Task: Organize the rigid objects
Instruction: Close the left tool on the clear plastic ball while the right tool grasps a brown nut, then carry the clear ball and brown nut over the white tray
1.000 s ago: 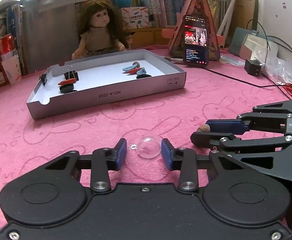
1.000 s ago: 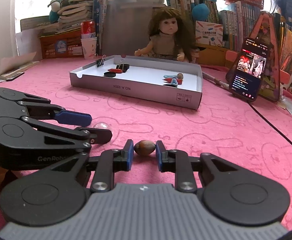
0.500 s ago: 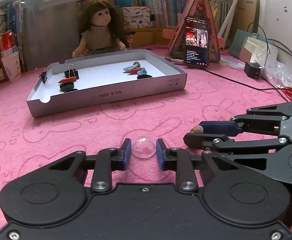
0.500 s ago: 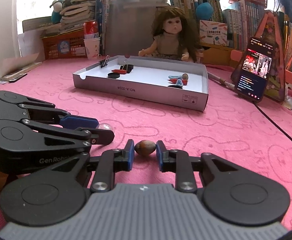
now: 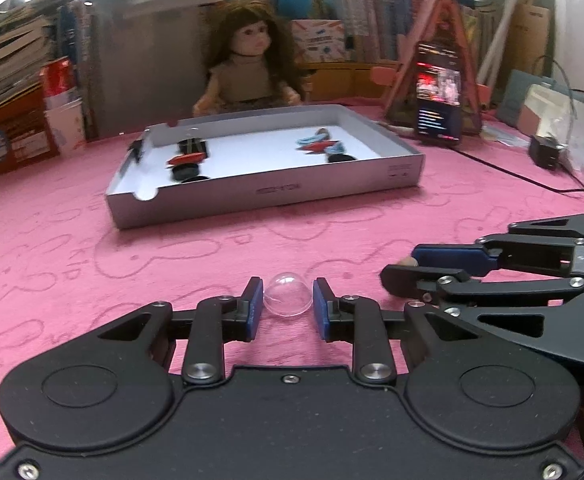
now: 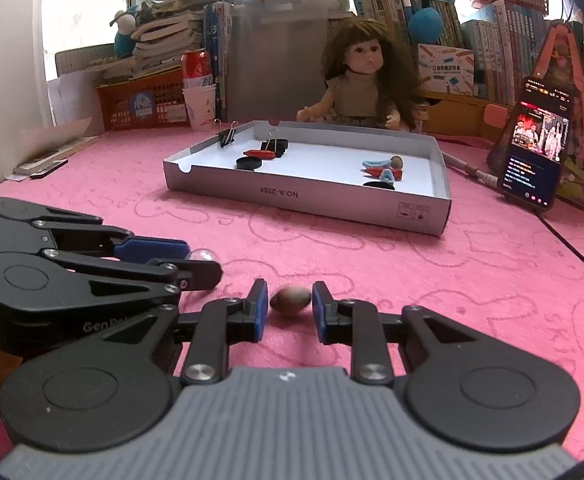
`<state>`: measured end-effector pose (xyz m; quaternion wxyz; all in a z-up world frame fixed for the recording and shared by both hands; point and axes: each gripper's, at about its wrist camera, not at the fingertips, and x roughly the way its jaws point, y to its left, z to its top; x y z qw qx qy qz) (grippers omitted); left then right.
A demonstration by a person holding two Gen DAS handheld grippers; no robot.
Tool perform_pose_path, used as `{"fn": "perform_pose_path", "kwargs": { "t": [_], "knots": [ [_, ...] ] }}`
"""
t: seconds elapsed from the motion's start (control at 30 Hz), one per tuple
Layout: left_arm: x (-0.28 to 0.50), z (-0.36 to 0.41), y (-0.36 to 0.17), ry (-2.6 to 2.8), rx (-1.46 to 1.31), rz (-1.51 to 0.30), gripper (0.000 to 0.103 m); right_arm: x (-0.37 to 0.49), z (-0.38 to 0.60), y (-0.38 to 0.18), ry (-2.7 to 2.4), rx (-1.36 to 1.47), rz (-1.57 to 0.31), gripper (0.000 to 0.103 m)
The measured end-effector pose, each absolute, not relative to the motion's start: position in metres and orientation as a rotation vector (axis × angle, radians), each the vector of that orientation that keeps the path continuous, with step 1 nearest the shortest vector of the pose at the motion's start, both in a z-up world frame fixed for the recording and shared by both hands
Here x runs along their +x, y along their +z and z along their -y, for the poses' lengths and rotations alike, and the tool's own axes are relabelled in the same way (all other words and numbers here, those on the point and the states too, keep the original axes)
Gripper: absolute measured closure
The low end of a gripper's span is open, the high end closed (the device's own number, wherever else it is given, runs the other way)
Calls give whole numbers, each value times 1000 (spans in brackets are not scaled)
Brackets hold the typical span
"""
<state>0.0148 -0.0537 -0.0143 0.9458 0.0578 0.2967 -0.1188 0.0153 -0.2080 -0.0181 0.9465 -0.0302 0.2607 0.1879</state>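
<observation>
My left gripper point(image 5: 286, 306) is shut on a clear plastic dome point(image 5: 287, 295), held above the pink cloth. It also shows in the right wrist view point(image 6: 196, 264), with the dome point(image 6: 202, 255) at its tip. My right gripper point(image 6: 290, 306) is shut on a brown nut point(image 6: 290, 299); it shows in the left wrist view point(image 5: 401, 270). A grey shallow box point(image 6: 307, 196) stands further back, holding black binder clips point(image 6: 276, 145), black discs point(image 6: 248, 163) and red and blue pieces point(image 6: 383, 170). The box also shows in the left wrist view point(image 5: 276, 194).
A doll point(image 6: 365, 80) sits behind the box. A phone point(image 6: 537, 146) leans on a stand at right, with a cable point(image 5: 503, 172) across the cloth. A red can point(image 6: 196, 70), a paper cup, an orange basket and books line the back.
The left gripper closed on the clear dome and both grippers rose with their objects; the box now looks lower and further off in both views.
</observation>
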Motion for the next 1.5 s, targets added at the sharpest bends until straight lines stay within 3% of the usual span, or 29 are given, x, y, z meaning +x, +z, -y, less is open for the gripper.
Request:
{"fn": "perform_pose_path", "kwargs": {
  "t": [0.13, 0.3, 0.37, 0.43, 0.73, 0.9, 0.93, 1.03, 1.5],
  "knots": [
    [17, 52, -17, -209, 133, -584, 67, 19, 206, -19, 371, -51, -526, 72],
    [21, 54, -20, -201, 155, -569, 61, 18, 208, -19, 356, -50, -519, 70],
    [22, 54, -22, -203, 155, -564, 61, 17, 208, -20, 350, -57, -513, 57],
    [22, 54, -23, -204, 153, -559, 60, 16, 210, -22, 343, -58, -514, 51],
    [22, 53, -25, -203, 133, -552, 60, 11, 206, -30, 318, -84, -478, 50],
    [22, 55, -25, -196, 141, -552, 63, 9, 205, -31, 301, -80, -472, 53],
    [22, 56, -24, -201, 141, -554, 65, 9, 205, -31, 302, -77, -474, 63],
    [21, 59, -23, -208, 156, -556, 70, 8, 201, -29, 314, -82, -480, 73],
    [25, 51, -14, -191, 114, -580, 71, 10, 206, -19, 318, -25, -475, 75]
  ]
}}
